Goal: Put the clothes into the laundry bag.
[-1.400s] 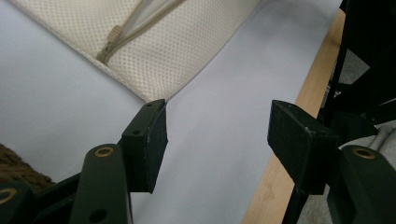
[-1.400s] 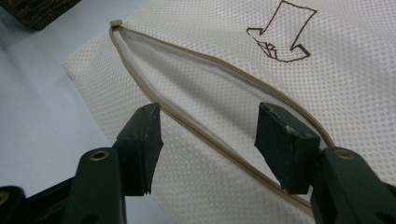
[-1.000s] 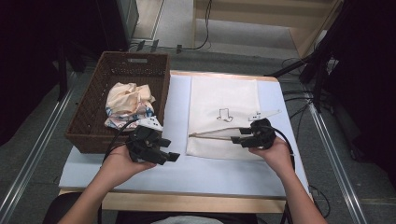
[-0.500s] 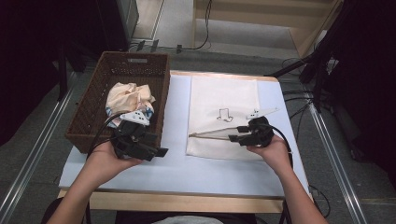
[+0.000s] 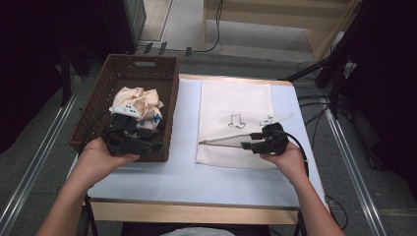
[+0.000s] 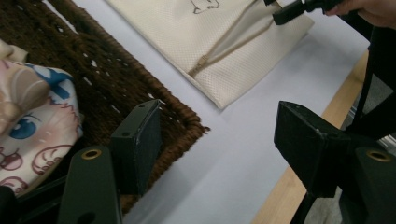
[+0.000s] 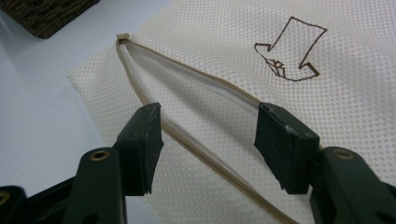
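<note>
A cream mesh bag [image 5: 236,103] with a drawn arrow [image 5: 237,120] lies flat on the pale table [image 5: 187,177]. Its zip opening [image 7: 196,93] gapes in a long wedge. My right gripper [image 5: 248,140] rests on the bag [image 7: 327,37], open [image 7: 212,140], with one jaw beside each zip edge. I cannot tell whether the jaws are inside the opening. My left gripper [image 5: 153,139] hovers over the near right corner of a brown wicker basket [image 5: 142,61]. It is open and empty [image 6: 224,135]. Crumpled cloth [image 5: 135,101], one piece with a cartoon print [image 6: 32,121], lies in the basket [image 6: 116,84].
A small white strip [image 5: 275,118] lies on the bag near my right hand. The table's wooden front edge [image 5: 196,211] is close to the person. Cables [image 5: 310,98] and metal rails [image 5: 344,147] run on the floor around the table.
My left gripper has moved left and upward, from the table beside the basket to above the basket's near corner. The right gripper has stayed on the bag.
</note>
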`<state>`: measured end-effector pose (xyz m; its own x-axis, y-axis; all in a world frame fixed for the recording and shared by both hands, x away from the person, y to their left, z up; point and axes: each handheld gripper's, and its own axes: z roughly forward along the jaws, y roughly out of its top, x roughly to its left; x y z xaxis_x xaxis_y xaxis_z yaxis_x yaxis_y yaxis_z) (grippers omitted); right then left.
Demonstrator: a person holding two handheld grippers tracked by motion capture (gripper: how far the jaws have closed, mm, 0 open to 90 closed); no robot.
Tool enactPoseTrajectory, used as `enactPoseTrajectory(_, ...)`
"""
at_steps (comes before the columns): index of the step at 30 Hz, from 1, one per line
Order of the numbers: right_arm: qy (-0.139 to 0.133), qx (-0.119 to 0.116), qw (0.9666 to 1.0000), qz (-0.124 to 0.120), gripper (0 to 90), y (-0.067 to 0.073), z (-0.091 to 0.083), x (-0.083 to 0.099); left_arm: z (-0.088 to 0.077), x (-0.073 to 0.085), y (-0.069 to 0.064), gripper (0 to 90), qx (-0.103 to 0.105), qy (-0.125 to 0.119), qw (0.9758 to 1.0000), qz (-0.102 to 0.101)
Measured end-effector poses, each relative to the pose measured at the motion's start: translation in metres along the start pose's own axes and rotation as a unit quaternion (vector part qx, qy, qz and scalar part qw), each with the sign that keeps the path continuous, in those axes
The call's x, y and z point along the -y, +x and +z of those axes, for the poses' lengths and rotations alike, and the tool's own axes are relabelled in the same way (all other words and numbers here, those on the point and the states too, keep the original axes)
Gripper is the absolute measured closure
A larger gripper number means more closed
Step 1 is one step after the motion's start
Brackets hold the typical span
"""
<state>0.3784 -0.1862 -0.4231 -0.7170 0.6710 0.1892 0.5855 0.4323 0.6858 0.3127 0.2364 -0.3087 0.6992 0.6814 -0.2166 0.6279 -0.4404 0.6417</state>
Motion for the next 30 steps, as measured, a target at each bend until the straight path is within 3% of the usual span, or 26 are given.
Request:
enactPoseTrajectory(5,0.002,-0.001,1.0000,-0.002,42.4,0.001,0.000,0.000,-0.002,-0.005,0.014,32.9,-0.008,-0.008,0.9998,-0.015)
enactPoseTrajectory(10,0.000,0.001,1.0000,0.000,42.4,0.000,0.000,0.000,-0.003,-0.012,0.024,32.4,-0.030,-0.010,0.9994,-0.014)
enactPoseTrajectory(15,0.000,0.001,1.0000,-0.001,42.4,0.000,0.000,0.001,0.000,-0.017,0.037,32.2,-0.035,-0.009,0.9992,-0.016)
enactPoseTrajectory(18,-0.001,0.000,1.0000,-0.001,42.4,0.000,0.000,0.001,0.001,-0.019,0.047,32.2,-0.038,-0.010,0.9989,-0.023)
enactPoseTrajectory(20,0.000,0.001,1.0000,-0.001,42.4,0.000,0.000,0.001,0.001,-0.021,0.054,31.7,-0.052,-0.014,0.9983,-0.022)
enactPoseTrajectory(24,-0.003,0.002,1.0000,-0.003,42.4,0.000,-0.001,0.001,-0.004,-0.024,0.070,31.7,-0.053,-0.021,0.9980,-0.028)
enactPoseTrajectory(28,-0.002,0.001,1.0000,-0.004,42.4,0.000,-0.001,0.001,-0.002,-0.028,0.080,31.3,-0.099,0.001,0.9950,-0.013)
enactPoseTrajectory(30,-0.001,0.002,1.0000,-0.001,42.4,0.000,-0.001,0.001,-0.001,-0.030,0.086,30.5,-0.097,-0.001,0.9952,-0.014)
